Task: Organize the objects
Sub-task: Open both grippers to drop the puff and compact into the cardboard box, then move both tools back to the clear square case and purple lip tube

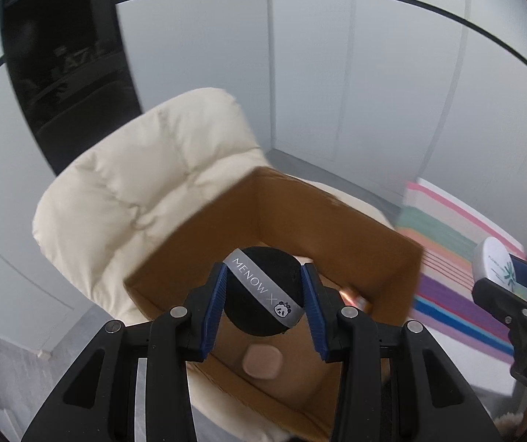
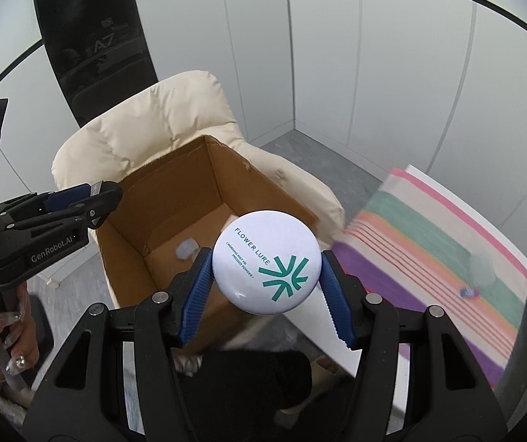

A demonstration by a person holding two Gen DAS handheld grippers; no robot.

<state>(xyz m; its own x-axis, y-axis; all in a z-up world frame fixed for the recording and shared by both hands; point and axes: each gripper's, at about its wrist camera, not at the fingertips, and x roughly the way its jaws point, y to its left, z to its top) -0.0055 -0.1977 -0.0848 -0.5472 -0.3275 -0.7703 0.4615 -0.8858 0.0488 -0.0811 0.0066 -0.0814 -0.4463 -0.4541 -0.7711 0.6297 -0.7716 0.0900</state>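
Observation:
My left gripper [image 1: 265,294] is shut on a round black puff [image 1: 256,316] with a grey "MENOW X" band, held above the open cardboard box [image 1: 197,235]. A pinkish pad [image 1: 262,361] lies on the box floor. My right gripper [image 2: 267,272] is shut on a round white "FLOWER LURE" powder compact [image 2: 267,261], held over the near right edge of the same box [image 2: 131,202]. A pale small object [image 2: 187,248] lies inside the box. The left gripper [image 2: 94,195] also shows at the left of the right wrist view, and the compact [image 1: 491,261] at the right of the left wrist view.
The box sits on a cream padded chair [image 1: 134,191] [image 2: 145,125]. To the right is a table with a striped cloth [image 2: 429,243] [image 1: 458,276], where a small blurred object [image 2: 469,291] lies. White wall panels and a dark panel [image 2: 94,37] stand behind.

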